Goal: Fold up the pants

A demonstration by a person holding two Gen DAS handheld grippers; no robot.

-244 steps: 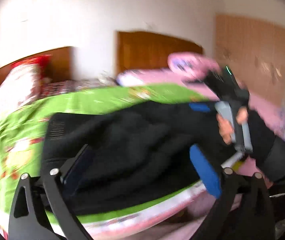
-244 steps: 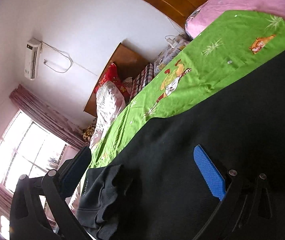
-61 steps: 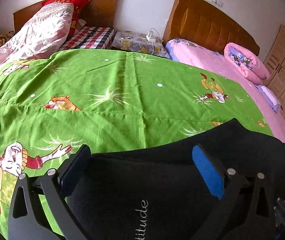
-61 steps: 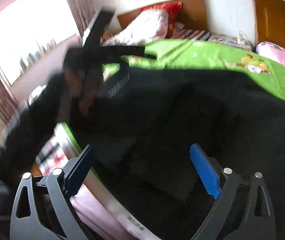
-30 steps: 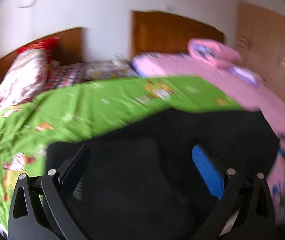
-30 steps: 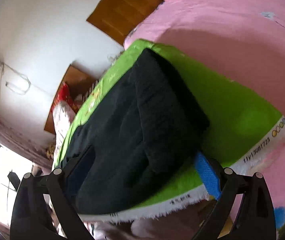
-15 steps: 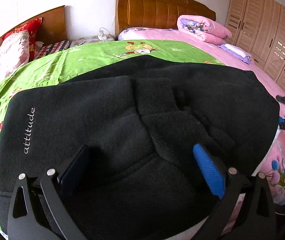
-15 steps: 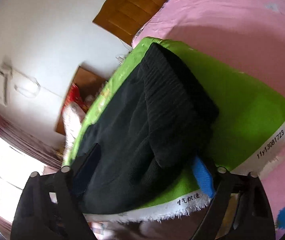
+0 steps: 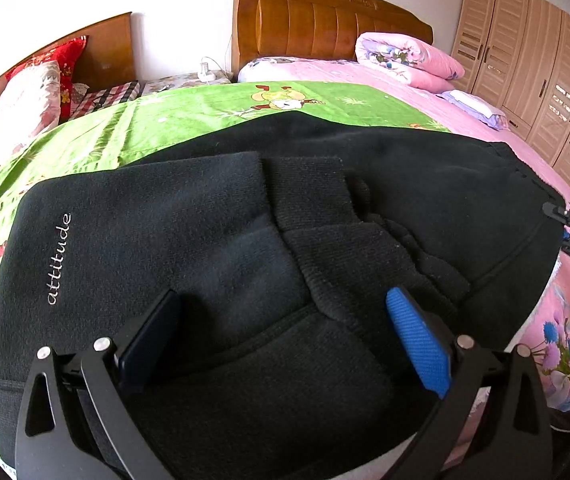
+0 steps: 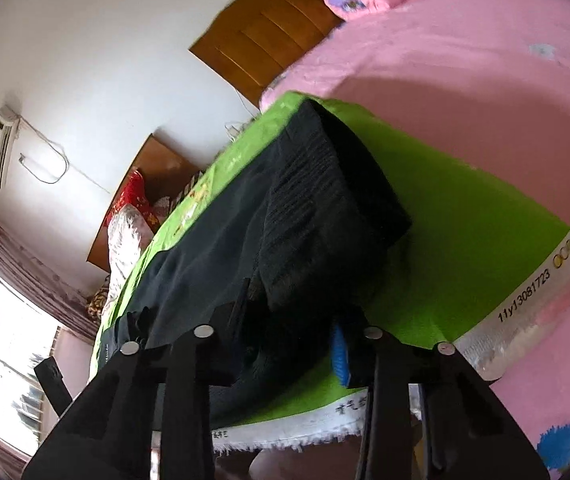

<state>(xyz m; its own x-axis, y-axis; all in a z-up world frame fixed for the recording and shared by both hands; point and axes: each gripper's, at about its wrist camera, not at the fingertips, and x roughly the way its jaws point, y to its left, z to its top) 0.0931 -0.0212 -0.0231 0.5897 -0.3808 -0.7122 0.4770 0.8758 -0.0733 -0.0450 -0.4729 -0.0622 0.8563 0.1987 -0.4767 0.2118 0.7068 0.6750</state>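
Garment: the black fleece pants (image 9: 213,240) lie on the green cartoon sheet (image 9: 189,120) near the bed's front edge, already doubled over, with the "attitude" lettering (image 9: 59,259) facing up at your left.

Top layer: 2 ribbed cuffs (image 9: 313,196) rest on the folded stack, roughly in the middle of the bundle.

Long axis: the bundle runs left to right across your body, parallel to the bed edge.

Left gripper: your left gripper (image 9: 285,338) hangs over the near edge of the pants, fingers spread wide, the black pad (image 9: 151,330) and the blue pad (image 9: 417,340) straddling fabric but pinching nothing.

Right gripper: your right gripper (image 10: 291,328) sits low at the right-hand end of the bundle, by the sheet's white selvedge (image 10: 525,296). Its fingers are drawn close with black fabric between them. I judge it to be gripping the pants' end.

Deciding relation: the fabric lies directly ahead of and under both sets of fingers. Your right hand is at the end that would have to travel along the long axis toward the lettering side.

Judgement: fold partly complete. A further fold across the length appears to remain.

Risk: the loose cuffs may slide off the stack if you lift the end quickly.
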